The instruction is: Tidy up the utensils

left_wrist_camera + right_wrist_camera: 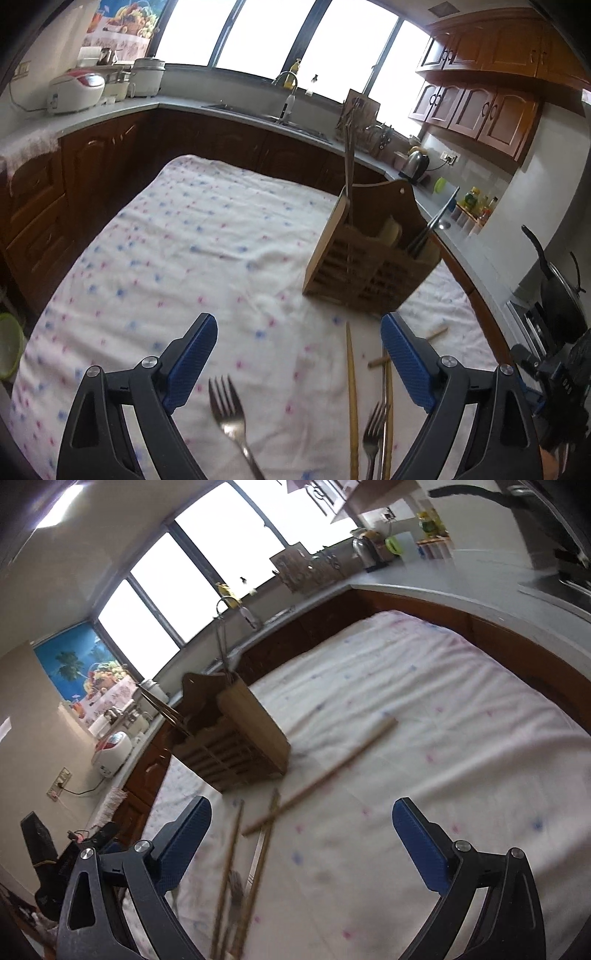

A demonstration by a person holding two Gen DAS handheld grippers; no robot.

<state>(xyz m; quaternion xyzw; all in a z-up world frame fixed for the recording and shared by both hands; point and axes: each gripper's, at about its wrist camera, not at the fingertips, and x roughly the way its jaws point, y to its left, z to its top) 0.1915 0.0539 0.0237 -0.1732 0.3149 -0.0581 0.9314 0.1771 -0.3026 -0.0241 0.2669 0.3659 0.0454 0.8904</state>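
A wooden utensil holder [371,254] stands on the cloth-covered table [184,240], with some utensils upright in it; it also shows in the right wrist view [236,734]. My left gripper [299,325] is open above the cloth, short of the holder. A metal fork [231,417] lies between its fingers, a second fork [373,432] and wooden chopsticks [352,398] lie nearer its right finger. My right gripper [301,808] is open above loose chopsticks [321,779] lying crossed on the cloth, right of the holder.
A kitchen counter [240,110] with a sink, faucet, rice cooker [75,92] and kettle [415,166] wraps around the table. Dark wooden cabinets stand below it. A stove with a black pan [561,291] is at the right.
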